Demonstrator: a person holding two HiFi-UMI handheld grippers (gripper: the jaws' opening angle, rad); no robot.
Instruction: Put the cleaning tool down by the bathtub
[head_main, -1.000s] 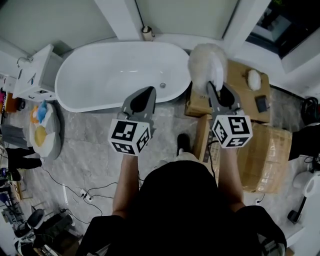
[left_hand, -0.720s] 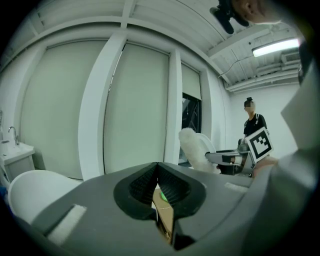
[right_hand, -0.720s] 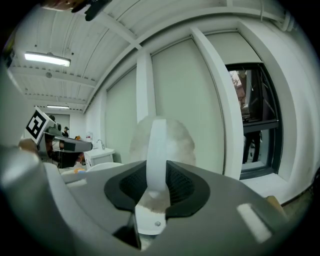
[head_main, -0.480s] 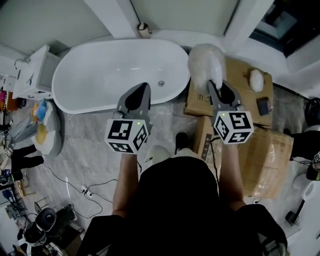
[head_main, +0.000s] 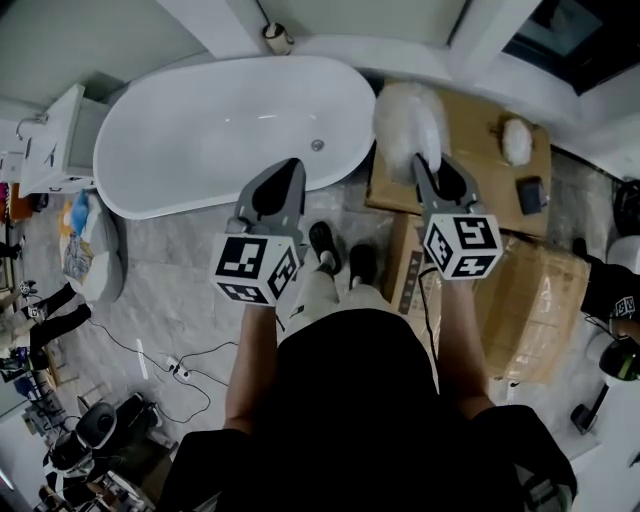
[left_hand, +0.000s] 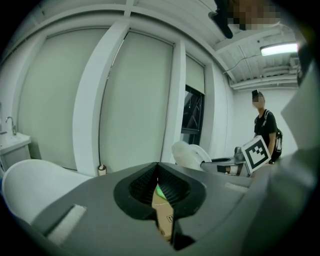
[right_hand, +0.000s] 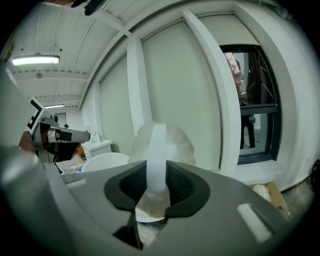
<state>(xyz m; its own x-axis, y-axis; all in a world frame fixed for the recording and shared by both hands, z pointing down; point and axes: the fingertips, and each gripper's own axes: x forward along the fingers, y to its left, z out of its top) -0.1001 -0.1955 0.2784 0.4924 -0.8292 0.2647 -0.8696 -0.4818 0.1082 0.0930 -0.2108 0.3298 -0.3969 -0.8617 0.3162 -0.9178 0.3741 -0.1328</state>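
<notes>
Over the box beside the bathtub: the fluffy duster (head_main: 408, 115) hangs in the air above the left edge of the cardboard box (head_main: 485, 135), just past the right end of the bathtub (head_main: 160, 190).
Right tool (head_main: 428, 165): jaws clamped on the duster's white handle, fluff pointing away from the person.
Left tool (head_main: 288, 170): jaws closed on nothing, over the bathtub's near rim.
Step in hand: the put-down looks not yet begun.
Doing it well: lower until the fluff rests on the box's left edge or on the floor (head_main: 180, 265) by the tub. Part the jaws only once it is supported, then back straight out so the handle does not snag.
</notes>
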